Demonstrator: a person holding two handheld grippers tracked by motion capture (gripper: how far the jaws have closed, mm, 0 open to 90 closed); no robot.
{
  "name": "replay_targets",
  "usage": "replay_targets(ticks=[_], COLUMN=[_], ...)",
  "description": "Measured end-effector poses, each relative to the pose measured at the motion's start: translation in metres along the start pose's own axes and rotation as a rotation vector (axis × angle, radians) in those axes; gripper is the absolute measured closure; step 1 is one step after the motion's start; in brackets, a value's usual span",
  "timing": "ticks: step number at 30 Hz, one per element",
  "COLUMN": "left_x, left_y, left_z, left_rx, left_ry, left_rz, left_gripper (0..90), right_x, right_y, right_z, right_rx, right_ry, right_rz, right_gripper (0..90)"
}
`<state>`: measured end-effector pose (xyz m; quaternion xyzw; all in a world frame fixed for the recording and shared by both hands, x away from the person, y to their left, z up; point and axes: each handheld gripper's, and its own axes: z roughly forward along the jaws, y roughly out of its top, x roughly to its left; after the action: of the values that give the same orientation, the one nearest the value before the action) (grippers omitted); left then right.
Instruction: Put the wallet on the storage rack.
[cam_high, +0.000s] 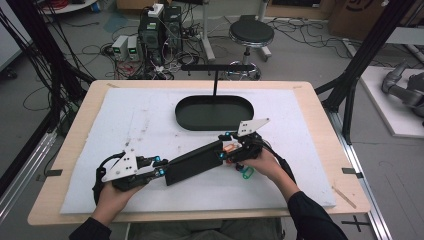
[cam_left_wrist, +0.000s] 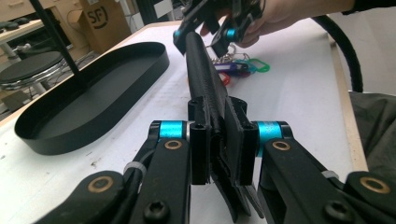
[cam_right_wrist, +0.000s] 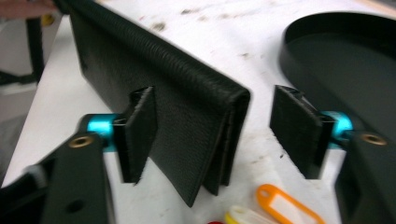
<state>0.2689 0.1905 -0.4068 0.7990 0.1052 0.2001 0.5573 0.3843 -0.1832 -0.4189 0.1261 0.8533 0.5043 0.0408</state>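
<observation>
A long black leather wallet (cam_high: 192, 162) lies slanted across the white mat, on its edge. My left gripper (cam_high: 161, 166) is shut on its near-left end; in the left gripper view the pads (cam_left_wrist: 201, 154) squeeze the wallet (cam_left_wrist: 203, 70) from both sides. My right gripper (cam_high: 226, 150) straddles the far-right end. In the right gripper view one pad (cam_right_wrist: 137, 130) lies against the wallet (cam_right_wrist: 154, 70), while the other pad (cam_right_wrist: 296, 128) stands well clear of it, so the right gripper (cam_right_wrist: 215, 126) is open. A bunch of keys with coloured tags (cam_high: 245, 172) lies under the right hand.
An empty black oval tray (cam_high: 215, 112) with a T-shaped post (cam_high: 215, 75) stands at the back middle of the mat. The key tags (cam_left_wrist: 243, 67) lie just beyond the wallet's far end. A stool (cam_high: 251, 34) and computers stand on the floor behind the table.
</observation>
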Motion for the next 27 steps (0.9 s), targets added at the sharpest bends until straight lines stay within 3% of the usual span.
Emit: replay_targets(ticks=[1, 2, 4, 6, 7, 8, 9, 12, 15, 21, 24, 27], left_x=[0.000, 0.000, 0.002, 0.005, 0.006, 0.009, 0.010, 0.016, 0.018, 0.020, 0.019, 0.018], left_y=[0.000, -0.001, -0.002, -0.005, -0.006, -0.008, -0.009, -0.015, -0.022, -0.030, -0.029, -0.028], left_z=[0.000, -0.001, -0.003, -0.004, -0.004, -0.004, -0.003, 0.000, 0.005, 0.021, 0.025, 0.024], left_rx=[0.000, 0.000, 0.004, 0.005, 0.007, 0.011, 0.014, 0.045, 0.076, 0.123, 0.091, 0.086], left_ry=[-0.002, -0.002, 0.015, 0.031, 0.040, 0.046, 0.049, 0.033, 0.009, -0.061, -0.111, -0.123], left_rz=[-0.001, -0.006, -0.021, -0.062, -0.081, -0.113, -0.131, -0.205, -0.237, -0.279, -0.267, -0.249], left_gripper=[79.8, 79.8, 77.7, 73.1, 69.2, 56.4, 56.4, 42.7, 38.6, 41.1, 62.4, 71.6], right_x=[0.004, 0.004, 0.005, 0.005, 0.007, 0.010, 0.010, 0.015, 0.016, 0.016, 0.016, 0.016], right_y=[0.001, 0.001, 0.002, 0.002, 0.003, 0.005, 0.005, 0.007, 0.006, 0.003, 0.003, 0.002], right_z=[0.001, 0.001, -0.003, -0.008, -0.010, -0.013, -0.013, -0.016, -0.018, -0.018, -0.018, -0.018], right_rx=[0.019, 0.019, 0.025, 0.016, 0.016, 0.009, 0.009, 0.002, 0.000, 0.004, 0.005, 0.007], right_ry=[0.006, 0.006, 0.005, 0.035, 0.042, 0.046, 0.046, 0.048, 0.049, 0.057, 0.057, 0.052], right_rz=[-0.050, -0.050, -0.059, -0.068, -0.081, -0.105, -0.105, -0.126, -0.134, -0.121, -0.112, -0.112], right_gripper=[48.7, 48.7, 58.6, 65.3, 67.6, 70.9, 70.9, 73.4, 74.0, 73.9, 73.6, 72.5])
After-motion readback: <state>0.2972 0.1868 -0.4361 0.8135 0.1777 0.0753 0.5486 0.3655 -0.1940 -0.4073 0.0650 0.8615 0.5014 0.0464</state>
